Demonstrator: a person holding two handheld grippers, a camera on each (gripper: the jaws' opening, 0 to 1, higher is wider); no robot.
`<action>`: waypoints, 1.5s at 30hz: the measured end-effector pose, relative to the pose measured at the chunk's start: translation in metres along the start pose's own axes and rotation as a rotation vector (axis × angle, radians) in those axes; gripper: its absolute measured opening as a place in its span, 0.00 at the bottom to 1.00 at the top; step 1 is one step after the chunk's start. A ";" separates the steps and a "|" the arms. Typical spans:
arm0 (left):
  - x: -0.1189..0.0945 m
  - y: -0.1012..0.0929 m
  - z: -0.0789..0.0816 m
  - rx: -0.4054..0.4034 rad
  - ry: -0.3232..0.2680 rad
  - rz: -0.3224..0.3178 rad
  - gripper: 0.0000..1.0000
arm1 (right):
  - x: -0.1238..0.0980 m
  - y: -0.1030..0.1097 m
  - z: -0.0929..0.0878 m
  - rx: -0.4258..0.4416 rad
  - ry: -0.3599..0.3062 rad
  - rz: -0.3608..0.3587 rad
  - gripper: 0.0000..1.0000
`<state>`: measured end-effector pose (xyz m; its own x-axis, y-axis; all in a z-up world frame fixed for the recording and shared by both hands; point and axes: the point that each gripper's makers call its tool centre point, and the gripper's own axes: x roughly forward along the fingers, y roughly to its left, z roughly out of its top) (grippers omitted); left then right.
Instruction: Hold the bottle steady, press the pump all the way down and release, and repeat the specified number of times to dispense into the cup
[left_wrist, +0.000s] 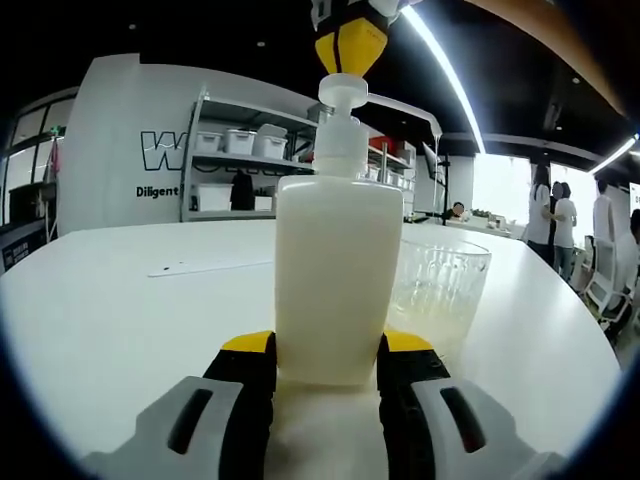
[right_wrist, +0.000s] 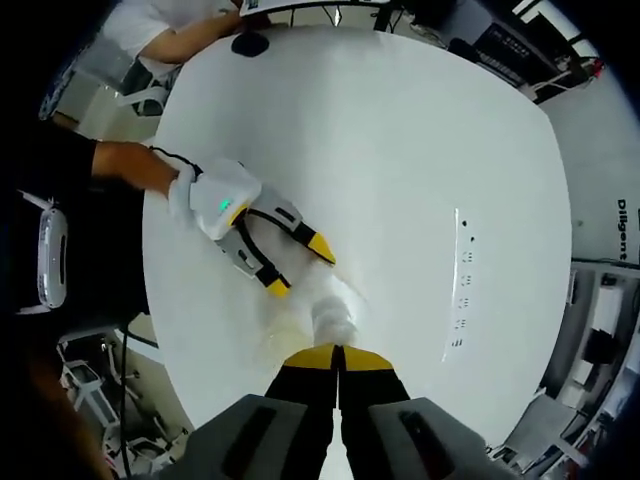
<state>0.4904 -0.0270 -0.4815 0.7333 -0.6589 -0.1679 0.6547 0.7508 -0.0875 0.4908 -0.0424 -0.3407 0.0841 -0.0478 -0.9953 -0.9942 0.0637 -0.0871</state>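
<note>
Left gripper (left_wrist: 328, 365): nearest in the left gripper view; its jaws were clamped on the base of the bottle, one yellow-tipped pad on each side.
Bottle (left_wrist: 338, 275): white, upright on the desk, held between those jaws; the pump head (left_wrist: 343, 92) was at its top.
Cup (left_wrist: 440, 285): clear and ribbed, just beside the bottle on the spout side, a little pale liquid at its bottom.
Right gripper (right_wrist: 338, 355): directly above the bottle, jaws drawn together with the yellow tips side by side, holding nothing; the tips were on or just over the pump head, and contact could not be told for certain.
Step in hand: likely a press on the pump, at its start or its release, since the pump stem looked raised.
Next move: probably a straight push down along the bottle's axis to full travel, then a lift to let it spring back, while the left jaws keep the bottle from tipping toward the cup.
Desk (left_wrist: 120, 310): white, rounded, with a strip of sockets (right_wrist: 460, 290) well beyond the bottle.
Room: an open office behind the bottle, with shelves of bins (left_wrist: 240, 150), ceiling light strips and people (left_wrist: 555, 225) standing far off.
</note>
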 end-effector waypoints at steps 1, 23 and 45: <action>0.000 0.001 0.000 0.000 0.000 0.001 0.38 | 0.000 0.000 0.000 0.000 0.001 0.000 0.00; -0.001 0.000 -0.001 0.000 0.004 0.004 0.38 | 0.003 0.001 0.000 0.016 0.025 0.002 0.00; -0.001 0.001 -0.001 -0.006 0.007 0.006 0.38 | 0.003 0.001 0.002 0.017 0.019 0.004 0.00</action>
<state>0.4900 -0.0252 -0.4820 0.7356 -0.6543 -0.1751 0.6494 0.7548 -0.0923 0.4898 -0.0409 -0.3442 0.0790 -0.0663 -0.9947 -0.9931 0.0810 -0.0843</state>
